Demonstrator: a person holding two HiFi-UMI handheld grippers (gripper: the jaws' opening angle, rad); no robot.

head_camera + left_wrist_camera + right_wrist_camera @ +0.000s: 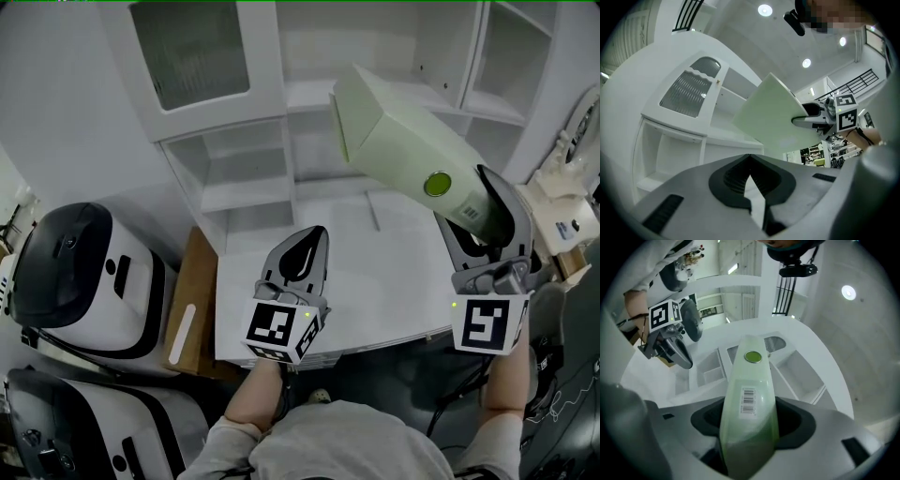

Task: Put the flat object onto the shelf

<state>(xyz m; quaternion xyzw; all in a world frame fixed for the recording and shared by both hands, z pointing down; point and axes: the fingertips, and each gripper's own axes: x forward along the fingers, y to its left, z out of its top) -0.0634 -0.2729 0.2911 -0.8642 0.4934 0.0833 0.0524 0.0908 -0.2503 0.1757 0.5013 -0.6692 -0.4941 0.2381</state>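
My right gripper [487, 202] is shut on one end of a pale green flat box [403, 141]. The box carries a green round sticker and a barcode label. It slants up and to the left, and its far end reaches the open white shelf unit [309, 94] above the table. In the right gripper view the box [749, 380] fills the gap between the jaws of the right gripper [749, 423] and points at the shelf compartments [801, 376]. My left gripper [298, 253] hovers over the table, shut and empty. From the left gripper view the box [768, 117] hangs in front of the shelf [726, 136].
A white table [375, 281] lies under both grippers. Two black-and-white appliances [84, 281] [94, 422] stand at the left, with a brown cardboard piece [192, 309] beside the table. A cabinet door with ribbed glass [187, 52] is at the upper left. White equipment [572, 206] sits at the right edge.
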